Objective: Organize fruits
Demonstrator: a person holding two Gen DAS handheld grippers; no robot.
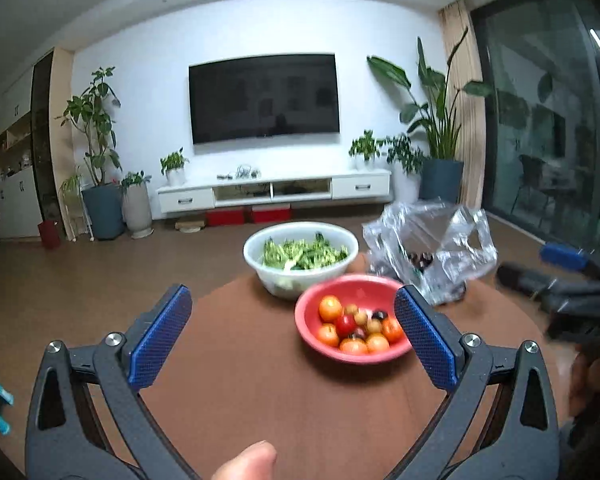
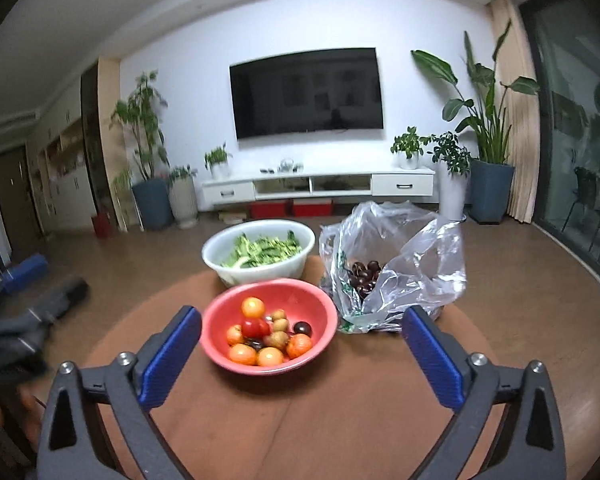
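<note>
Right wrist — both tongs (image 2: 300, 336) released, empty — cherries (image 2: 364, 276) half-hidden inside crumpled bag (image 2: 420, 256).

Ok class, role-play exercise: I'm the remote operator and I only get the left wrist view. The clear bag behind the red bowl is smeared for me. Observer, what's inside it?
Observer: The right wrist view shows dark cherries heaped inside the clear bag.
Operator: Is the bag's mouth open?
Observer: Yes, it gapes upward and toward that camera, so the cherries lie exposed.
Operator: And the right gripper? It's a blur at my edge.
Observer: The right gripper is wide open and holds nothing. The red bowl sits ahead of it, toward its left finger.
</note>
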